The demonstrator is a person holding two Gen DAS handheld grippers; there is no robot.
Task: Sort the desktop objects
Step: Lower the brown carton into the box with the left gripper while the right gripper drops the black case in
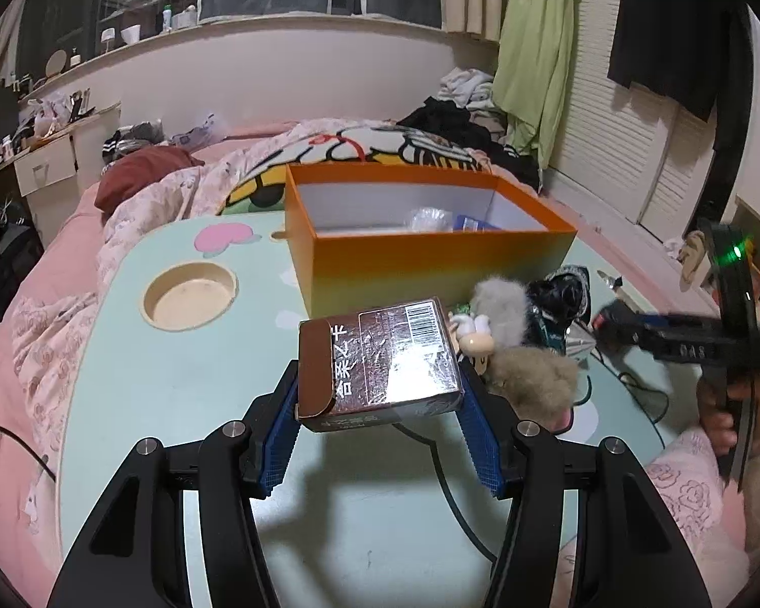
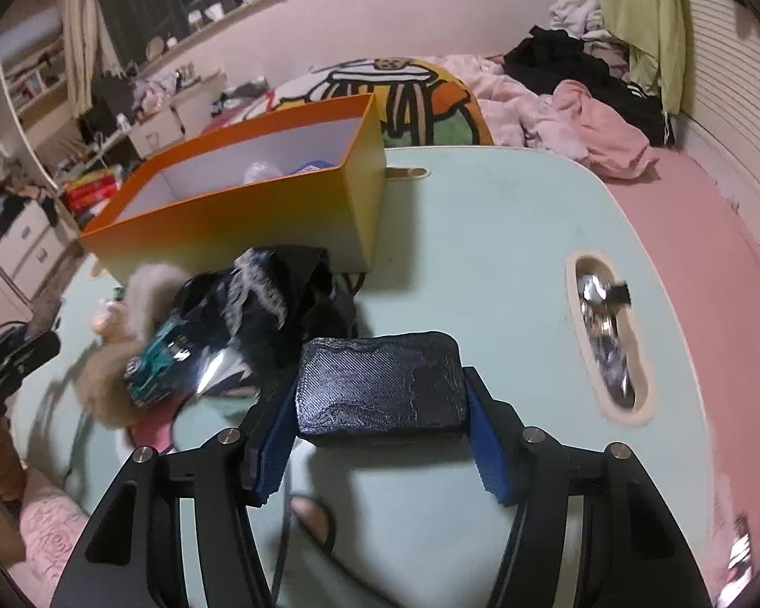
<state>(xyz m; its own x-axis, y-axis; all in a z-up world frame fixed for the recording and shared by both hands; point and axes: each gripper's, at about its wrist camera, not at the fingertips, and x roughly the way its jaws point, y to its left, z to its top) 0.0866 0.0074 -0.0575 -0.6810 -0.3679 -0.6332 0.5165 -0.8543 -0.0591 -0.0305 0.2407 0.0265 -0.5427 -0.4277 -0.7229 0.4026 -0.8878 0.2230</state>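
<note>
- One left gripper, its two blue-padded fingers clamped on the sides of one brown foil-wrapped box with a barcode, held above the near part of the desk.
- One right gripper, its two blue pads pressed against the ends of one dark blue textured case, held above the desk near its near edge.
- One orange box, open on top with a white inside, stands toward the far edge of the desk; a clear crumpled wrapper and a blue item lie in it, though what they are cannot be made out.
- One loose pile sits just in front of the orange box: two fluffy pompoms, one grey and one tan, one small white figure, one black cloth, and one teal toy car.
- One round recess is set in the desk near its left edge.
- One oval slot near the desk's right edge holds shiny foil-like pieces; their count cannot be told.
</note>
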